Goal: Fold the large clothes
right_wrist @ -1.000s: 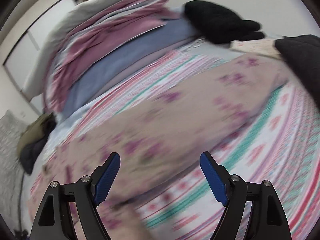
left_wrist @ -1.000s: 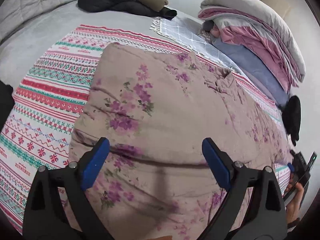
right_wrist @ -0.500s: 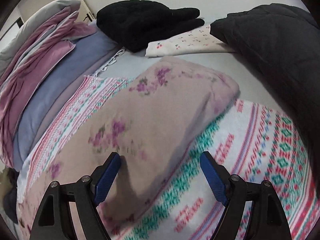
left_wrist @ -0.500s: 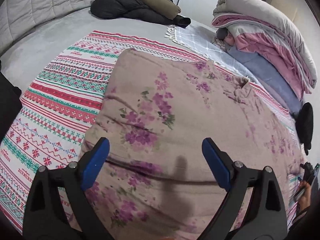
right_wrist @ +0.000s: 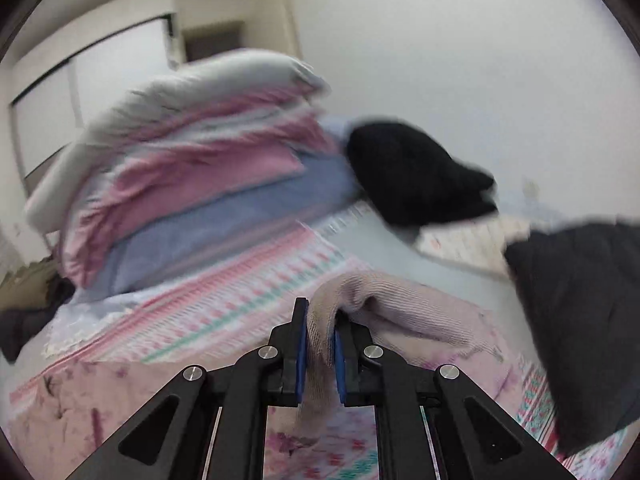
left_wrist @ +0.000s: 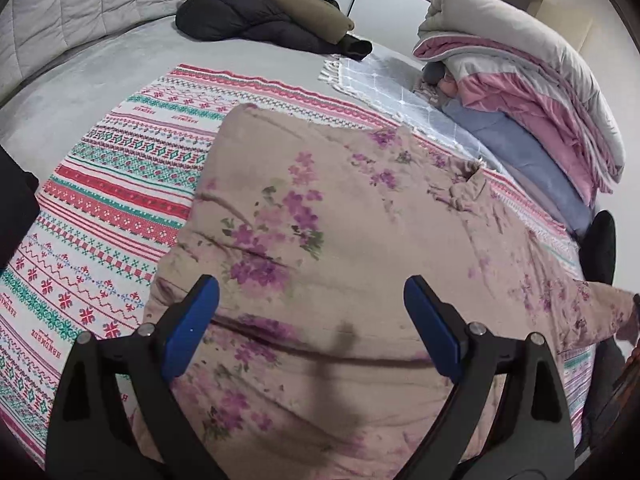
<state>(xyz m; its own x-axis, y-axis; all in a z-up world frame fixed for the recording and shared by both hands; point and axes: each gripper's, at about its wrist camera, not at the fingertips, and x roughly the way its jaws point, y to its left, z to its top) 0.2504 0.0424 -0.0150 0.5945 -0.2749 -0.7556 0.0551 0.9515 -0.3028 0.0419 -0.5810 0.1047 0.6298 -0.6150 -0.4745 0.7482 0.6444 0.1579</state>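
Observation:
A large beige padded garment with purple flowers (left_wrist: pixel 360 240) lies spread on a striped patterned blanket (left_wrist: pixel 120 184) on the bed. My left gripper (left_wrist: pixel 312 320) is open and empty, hovering just above the garment's near part. My right gripper (right_wrist: pixel 320 344) is shut on the garment's sleeve cuff (right_wrist: pixel 320 316) and holds it lifted off the blanket (right_wrist: pixel 224 304). The lifted sleeve (left_wrist: pixel 600 312) also shows at the right edge of the left wrist view.
A stack of folded quilts (left_wrist: pixel 540 92) (right_wrist: pixel 192 168) stands at the far right of the bed. A dark and olive jacket (left_wrist: pixel 272 20) lies at the back. Black clothes (right_wrist: pixel 416 176) and a dark grey garment (right_wrist: pixel 580 320) lie near the right gripper.
My right gripper has closed on the sleeve cuff and lifted it; its view tilted up and blurred. My left gripper stayed open above the garment, its view shifted slightly.

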